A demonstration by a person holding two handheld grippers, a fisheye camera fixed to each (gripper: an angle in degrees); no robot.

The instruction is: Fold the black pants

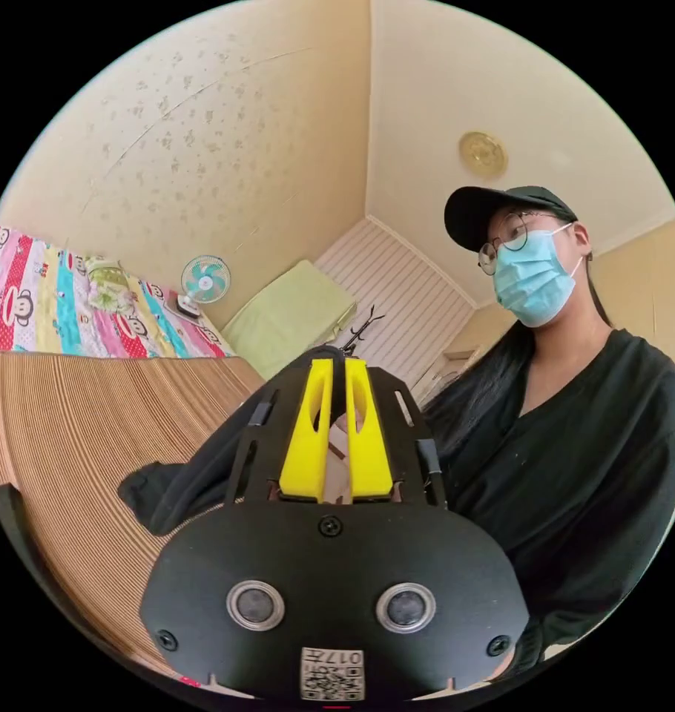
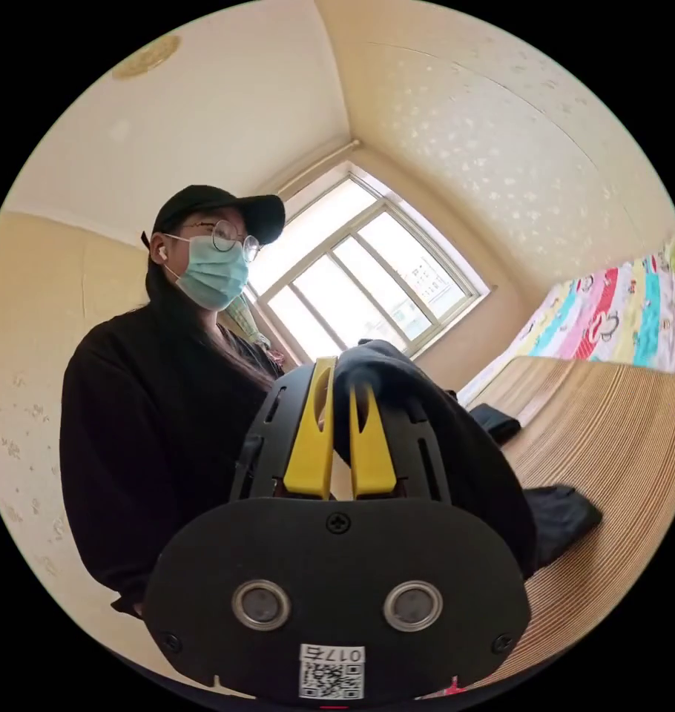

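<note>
Fingers (image 2: 371,437) of the right gripper (image 2: 343,371) clamp the pants (image 2: 456,460) at centre frame. Left gripper (image 1: 337,371) fingers (image 1: 308,437) sit nearly together, with cloth between them unclear. A thin bite could slip, dropping the fold onto the mat (image 2: 612,430).

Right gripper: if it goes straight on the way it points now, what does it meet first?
The right gripper is already shut on the black pants, so cloth comes first. Beyond its tips the line seems to lead toward the window, though depth is unclear.

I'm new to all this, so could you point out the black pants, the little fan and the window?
black pants (image 2: 463,452): right gripper view, cloth draped over the tool.
fan (image 1: 205,279): left gripper view, its round grille.
window (image 2: 367,274): right gripper view, middle pane.
</note>
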